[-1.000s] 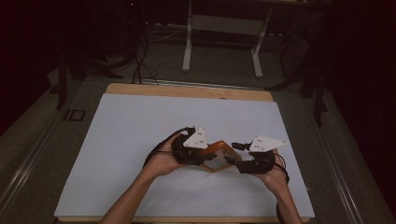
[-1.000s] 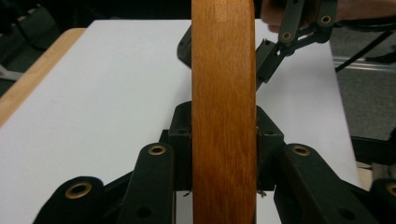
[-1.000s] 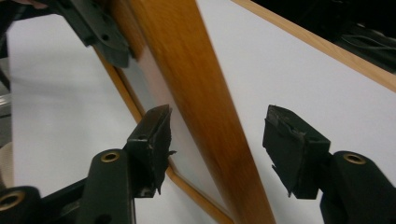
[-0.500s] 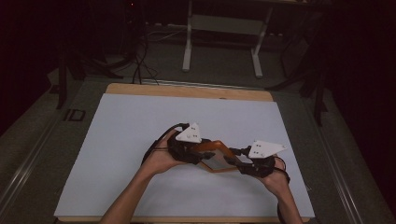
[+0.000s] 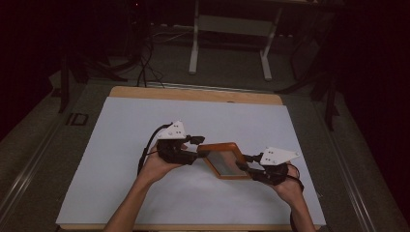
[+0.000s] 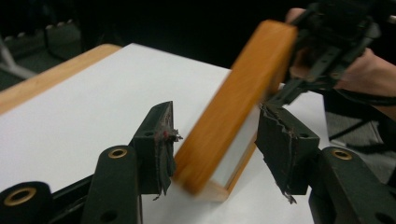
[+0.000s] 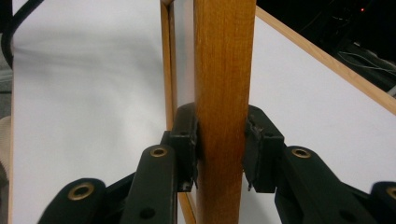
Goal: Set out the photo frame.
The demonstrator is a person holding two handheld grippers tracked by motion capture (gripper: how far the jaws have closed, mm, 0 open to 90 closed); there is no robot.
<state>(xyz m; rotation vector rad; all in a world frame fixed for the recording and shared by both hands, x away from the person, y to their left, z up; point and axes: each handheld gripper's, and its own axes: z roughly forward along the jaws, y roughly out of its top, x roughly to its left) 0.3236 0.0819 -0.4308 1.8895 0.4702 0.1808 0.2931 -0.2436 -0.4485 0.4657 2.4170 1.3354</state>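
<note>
A rectangular frame of smooth orange-brown wood around a pale panel (image 5: pixel 223 160) was held above the matte white tabletop with its light wooden edge (image 5: pixel 121 145). The right gripper (image 7: pixel 219 149) had just been closing, and its black ragged-edged pads (image 7: pixel 187 140) were clamped on the frame's flat rail. The left gripper (image 6: pixel 212 135) had just been opening; its jaws stood released around the frame's other end, one torn pad (image 6: pixel 161 140) very close to the wood, the other apart from it.

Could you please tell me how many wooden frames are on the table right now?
1. The wooden frame sits mid-table between both hands, clamped at its right end by the right claw, its left end between the left claw's open jaws.
</note>
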